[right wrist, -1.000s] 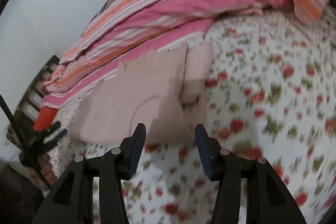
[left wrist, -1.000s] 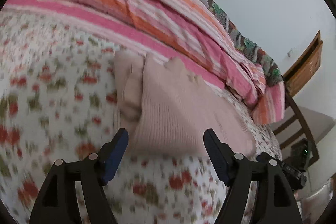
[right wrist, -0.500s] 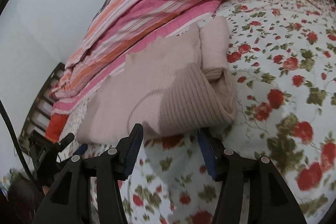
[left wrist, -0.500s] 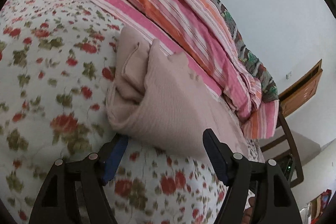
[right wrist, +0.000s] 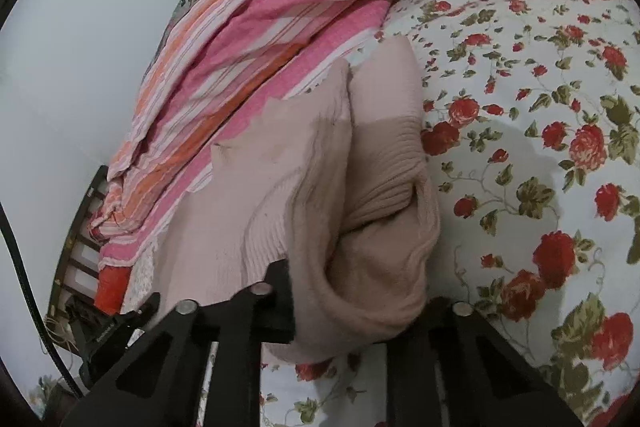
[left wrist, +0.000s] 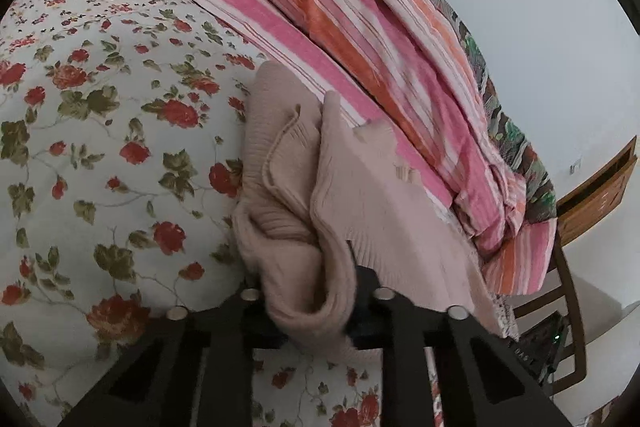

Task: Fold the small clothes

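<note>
Near me on the bed (left wrist: pixel 100 155), both grippers, left (left wrist: pixel 308 291) and right (right wrist: pixel 352 303), pinch the sweater's (left wrist: pixel 360 195) folded end; gripped so, I judge, to turn it over.

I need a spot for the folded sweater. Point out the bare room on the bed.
The flowered sheet lies bare beside the sweater, on the side away from the chair; the right wrist view shows the same patch. The far edge is crowded by the striped quilt, which touches the sweater.
</note>
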